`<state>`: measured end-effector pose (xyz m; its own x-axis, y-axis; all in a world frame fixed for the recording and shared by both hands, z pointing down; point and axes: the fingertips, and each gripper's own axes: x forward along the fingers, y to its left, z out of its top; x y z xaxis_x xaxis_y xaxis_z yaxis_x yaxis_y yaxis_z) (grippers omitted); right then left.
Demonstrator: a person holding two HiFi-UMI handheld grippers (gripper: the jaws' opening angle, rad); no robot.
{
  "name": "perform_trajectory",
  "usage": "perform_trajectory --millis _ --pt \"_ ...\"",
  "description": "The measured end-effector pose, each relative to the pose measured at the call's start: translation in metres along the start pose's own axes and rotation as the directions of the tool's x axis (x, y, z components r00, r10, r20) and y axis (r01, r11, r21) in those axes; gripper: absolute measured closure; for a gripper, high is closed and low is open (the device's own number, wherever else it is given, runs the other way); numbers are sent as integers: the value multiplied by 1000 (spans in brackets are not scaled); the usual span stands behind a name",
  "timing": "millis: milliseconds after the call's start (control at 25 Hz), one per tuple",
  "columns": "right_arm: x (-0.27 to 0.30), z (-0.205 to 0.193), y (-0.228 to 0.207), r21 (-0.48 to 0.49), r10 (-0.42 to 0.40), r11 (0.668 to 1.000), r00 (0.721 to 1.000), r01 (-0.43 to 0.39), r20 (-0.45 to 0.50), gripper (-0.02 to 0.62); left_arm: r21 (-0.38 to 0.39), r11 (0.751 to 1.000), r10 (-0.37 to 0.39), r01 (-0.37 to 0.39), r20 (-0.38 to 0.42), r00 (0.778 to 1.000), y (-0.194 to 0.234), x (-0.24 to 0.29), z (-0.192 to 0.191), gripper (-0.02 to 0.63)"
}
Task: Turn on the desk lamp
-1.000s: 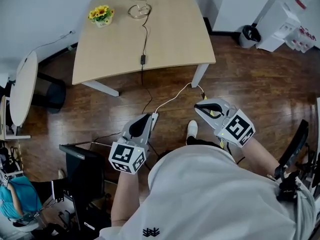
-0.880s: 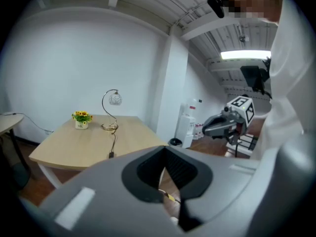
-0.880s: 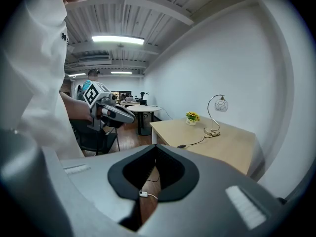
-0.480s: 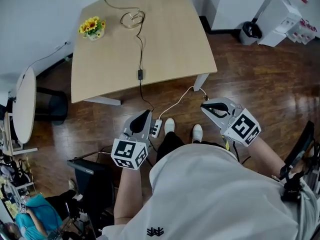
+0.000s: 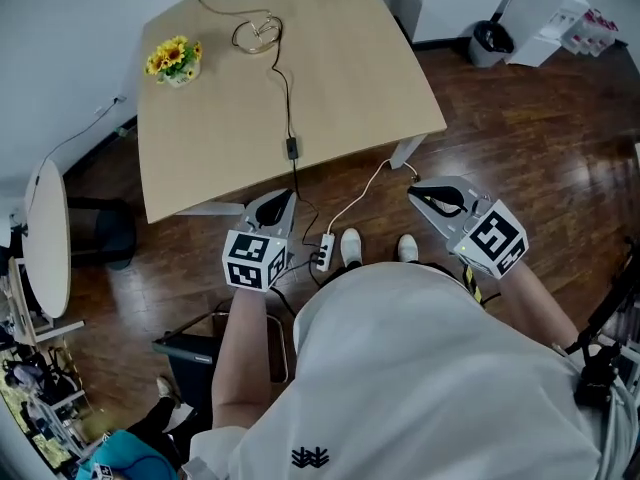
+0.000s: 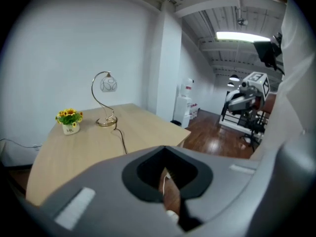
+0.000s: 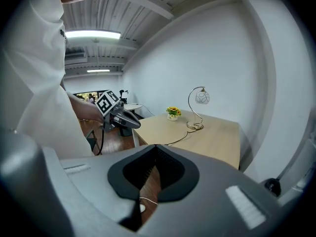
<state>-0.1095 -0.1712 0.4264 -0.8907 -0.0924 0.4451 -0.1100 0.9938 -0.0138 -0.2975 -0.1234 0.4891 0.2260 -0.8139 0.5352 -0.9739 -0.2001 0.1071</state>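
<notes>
The desk lamp (image 5: 256, 34) has a curved gold stem and a glass globe, and stands at the far side of the wooden table (image 5: 350, 78). Its black cord runs toward me through an inline switch (image 5: 293, 148) and drops off the near edge. My left gripper (image 5: 284, 195) hangs at that edge, just left of the cord, shut and holding nothing. My right gripper (image 5: 412, 190) is shut and empty over the floor by the table's near right corner. The left gripper view shows the lamp (image 6: 108, 86) far ahead; the right gripper view shows the lamp (image 7: 200, 98) too.
A pot of yellow flowers (image 5: 172, 61) stands left of the lamp. A white power strip (image 5: 325, 251) lies on the floor by my feet. A round side table (image 5: 50, 238) is at the left and a black stand (image 5: 190, 358) behind it. A bin (image 5: 490, 40) sits far right.
I have stepped closer to the table. Both grippers moved forward, the left one from over the floor to the table's near edge. Both stayed shut.
</notes>
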Motion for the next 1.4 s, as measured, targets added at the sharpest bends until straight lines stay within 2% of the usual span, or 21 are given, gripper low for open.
perform_trajectory --millis 360,760,1400 --pt "21 -19 5 52 -83 995 994 87 -69 592 33 997 -61 66 -121 991 52 46 -45 586" --pt "15 -26 9 112 -156 979 982 168 -108 592 61 993 -82 101 -257 963 95 99 -78 586" --pt "2 -45 -1 183 -219 952 962 247 -161 591 118 983 -84 137 -374 923 115 150 -94 586"
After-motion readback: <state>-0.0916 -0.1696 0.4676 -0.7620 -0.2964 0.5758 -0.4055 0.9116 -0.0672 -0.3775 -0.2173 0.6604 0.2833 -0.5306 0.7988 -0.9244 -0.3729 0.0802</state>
